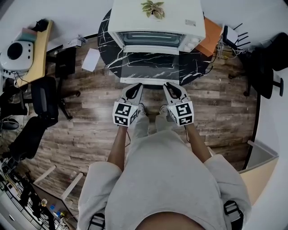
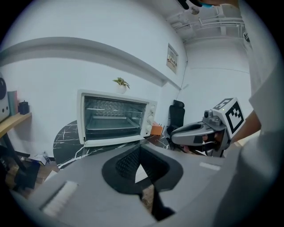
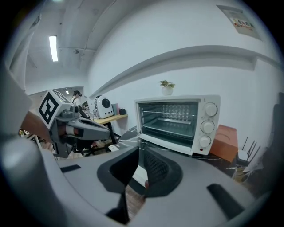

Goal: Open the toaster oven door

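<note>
A white toaster oven (image 1: 155, 22) stands on a round black marble table (image 1: 110, 49). Its glass door (image 1: 150, 67) is let down flat toward me, and the racks inside show in both gripper views. Both grippers hover side by side just off the door's front edge. My left gripper (image 1: 133, 90) is shut with nothing in it; its pads (image 2: 128, 162) meet in the left gripper view. My right gripper (image 1: 173, 90) has its jaws a narrow slit apart, and nothing sits between its pads (image 3: 155, 166). Neither gripper touches the door.
A small potted plant (image 1: 153, 8) sits on the oven's top. An orange box (image 1: 210, 36) and a white router (image 1: 231, 36) lie to the right. To the left are black chairs (image 1: 42, 96) and a wooden desk (image 1: 38, 49). A sheet of paper (image 1: 91, 59) lies on the wood floor.
</note>
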### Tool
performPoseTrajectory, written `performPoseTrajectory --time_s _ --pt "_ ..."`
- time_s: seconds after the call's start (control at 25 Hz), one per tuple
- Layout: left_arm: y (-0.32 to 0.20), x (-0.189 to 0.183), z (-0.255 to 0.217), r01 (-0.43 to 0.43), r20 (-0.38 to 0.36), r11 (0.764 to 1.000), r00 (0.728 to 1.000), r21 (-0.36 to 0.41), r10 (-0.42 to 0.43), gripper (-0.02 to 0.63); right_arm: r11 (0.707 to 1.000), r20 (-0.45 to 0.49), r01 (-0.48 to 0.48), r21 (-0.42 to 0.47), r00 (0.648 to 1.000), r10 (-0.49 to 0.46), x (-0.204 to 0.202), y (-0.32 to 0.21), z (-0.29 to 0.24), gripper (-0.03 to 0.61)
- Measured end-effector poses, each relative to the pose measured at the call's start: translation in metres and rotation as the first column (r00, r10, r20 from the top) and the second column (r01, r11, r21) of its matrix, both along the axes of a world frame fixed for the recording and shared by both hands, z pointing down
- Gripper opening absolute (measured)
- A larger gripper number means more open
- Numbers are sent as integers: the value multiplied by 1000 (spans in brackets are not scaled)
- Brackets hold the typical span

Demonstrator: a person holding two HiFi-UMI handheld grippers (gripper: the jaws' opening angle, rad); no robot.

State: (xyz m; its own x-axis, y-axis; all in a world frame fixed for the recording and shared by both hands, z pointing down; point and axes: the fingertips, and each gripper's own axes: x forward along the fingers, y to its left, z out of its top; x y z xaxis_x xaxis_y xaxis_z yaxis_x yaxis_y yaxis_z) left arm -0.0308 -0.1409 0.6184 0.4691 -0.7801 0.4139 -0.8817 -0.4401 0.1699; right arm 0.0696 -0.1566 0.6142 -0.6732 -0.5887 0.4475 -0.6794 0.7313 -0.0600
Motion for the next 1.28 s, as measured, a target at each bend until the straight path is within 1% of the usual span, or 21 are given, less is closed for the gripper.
performPoseTrajectory --time_s 0.28,0.56,0.8,1.08,1.28 --pt "-10 1 -26 -5 -17 999 1000 42 6 9 999 21 -26 34 999 26 3 -9 -24 14" --pt "-25 3 -42 -22 -14 998 1000 66 23 9 996 41 -55 77 998 52 9 -24 -47 12" --pt "-43 6 -64 -42 -16 993 999 106 44 9 989 62 -85 119 995 78 17 -41 -72 12" --pt "-66 8 -88 -67 1 985 998 160 68 9 979 83 -119 168 991 106 26 -56 -94 12" --pt "-78 11 -101 -82 10 979 997 184 81 9 970 91 -144 196 988 128 34 -68 -107 12"
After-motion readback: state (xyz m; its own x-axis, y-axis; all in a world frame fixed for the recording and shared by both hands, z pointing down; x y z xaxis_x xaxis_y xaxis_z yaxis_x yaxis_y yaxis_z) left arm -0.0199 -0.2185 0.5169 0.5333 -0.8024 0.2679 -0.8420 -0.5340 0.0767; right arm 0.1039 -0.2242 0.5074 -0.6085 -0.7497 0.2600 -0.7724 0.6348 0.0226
